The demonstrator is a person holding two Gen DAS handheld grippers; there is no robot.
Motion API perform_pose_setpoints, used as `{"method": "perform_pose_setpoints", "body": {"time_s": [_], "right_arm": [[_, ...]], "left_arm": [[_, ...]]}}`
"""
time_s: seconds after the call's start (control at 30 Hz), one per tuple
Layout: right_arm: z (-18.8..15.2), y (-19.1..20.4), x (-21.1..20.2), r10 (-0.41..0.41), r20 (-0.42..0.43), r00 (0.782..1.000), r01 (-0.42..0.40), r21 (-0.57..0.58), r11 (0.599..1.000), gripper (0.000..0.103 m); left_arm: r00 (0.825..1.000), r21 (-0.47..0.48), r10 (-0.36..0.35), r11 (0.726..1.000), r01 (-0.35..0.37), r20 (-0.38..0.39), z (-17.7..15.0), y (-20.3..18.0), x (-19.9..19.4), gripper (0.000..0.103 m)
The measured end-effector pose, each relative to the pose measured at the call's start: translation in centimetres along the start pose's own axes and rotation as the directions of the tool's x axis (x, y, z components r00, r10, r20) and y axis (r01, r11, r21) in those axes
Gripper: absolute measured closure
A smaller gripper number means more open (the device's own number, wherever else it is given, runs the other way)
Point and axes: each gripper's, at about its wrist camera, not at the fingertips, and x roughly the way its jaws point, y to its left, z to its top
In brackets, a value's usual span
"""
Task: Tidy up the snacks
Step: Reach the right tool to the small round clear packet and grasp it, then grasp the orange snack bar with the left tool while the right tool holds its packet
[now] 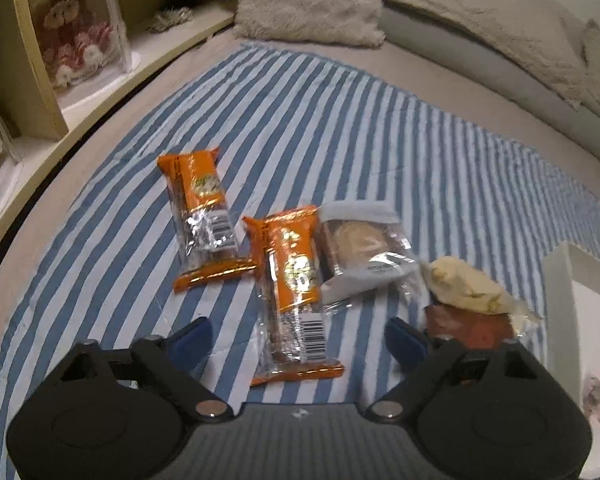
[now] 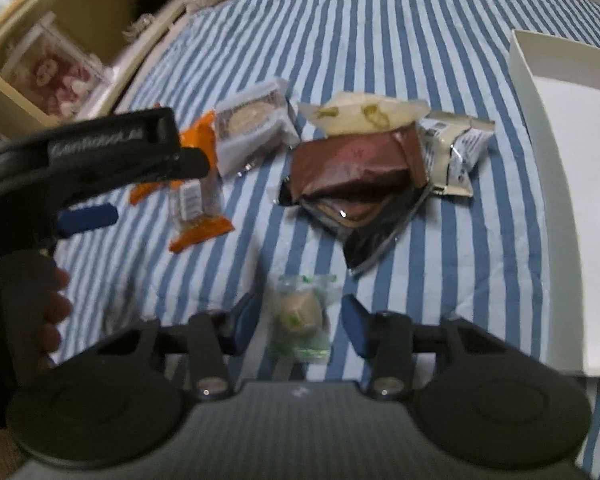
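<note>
Snack packs lie on a blue-and-white striped cloth (image 1: 340,120). My left gripper (image 1: 298,338) is open, its blue fingers either side of the near end of an orange bar (image 1: 296,292). A second orange bar (image 1: 202,212) lies farther left. A clear pack with a round cake (image 1: 360,248) and a pale yellow pack (image 1: 468,288) on a brown pack (image 1: 472,328) lie to the right. My right gripper (image 2: 296,330) is open around a small clear green-printed pack (image 2: 300,320). A brown pack (image 2: 352,168), a yellow pack (image 2: 364,114) and a silver pack (image 2: 452,152) lie beyond it.
A white open box (image 2: 556,200) sits on the cloth at the right; it also shows in the left wrist view (image 1: 560,300) with a red item inside. A wooden shelf (image 1: 40,80) runs along the left. A fluffy cushion (image 1: 312,0) lies at the far end.
</note>
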Motion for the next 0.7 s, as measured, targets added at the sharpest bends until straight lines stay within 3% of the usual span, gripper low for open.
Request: {"method": "perform_pose_setpoints", "body": {"time_s": [0.13, 0.33, 0.43, 0.5, 0.63, 0.7], "right_arm": [[-0.1, 0.5, 1.3, -0.004, -0.033, 0.999, 0.004, -0.004, 1.0, 0.049], [-0.2, 0.7, 2.2, -0.027, -0.052, 0.998, 0.025, -0.05, 0.998, 0.064], [-0.3, 0.7, 1.8, -0.024, -0.052, 0.998, 0.02, -0.084, 0.996, 0.065], [-0.5, 1.2, 1.3, -0.032, -0.027, 0.999, 0.027, -0.148, 0.989, 0.066], [-0.4, 1.3, 0.6, -0.004, -0.025, 1.0, 0.0, -0.165, 0.986, 0.066], [-0.4, 1.2, 0.3, -0.003, -0.02, 1.0, -0.001, -0.169, 0.986, 0.066]], "left_arm": [[0.999, -0.022, 0.026, 0.999, -0.026, -0.018, 0.4, 0.4, 1.5, 0.02], [1.0, -0.037, 0.03, 0.999, -0.03, -0.01, 0.9, 0.2, 2.6, 0.032], [0.999, -0.044, 0.035, 0.998, -0.036, -0.026, 1.0, -0.1, 3.3, 0.033], [0.999, -0.049, 0.034, 0.998, -0.035, -0.035, 1.1, -0.1, 3.8, 0.04], [0.998, -0.042, 0.051, 0.998, -0.053, -0.036, 1.2, -0.4, 4.2, 0.047], [0.997, -0.046, 0.058, 0.997, -0.06, -0.043, 1.2, -0.6, 4.4, 0.055]]}}
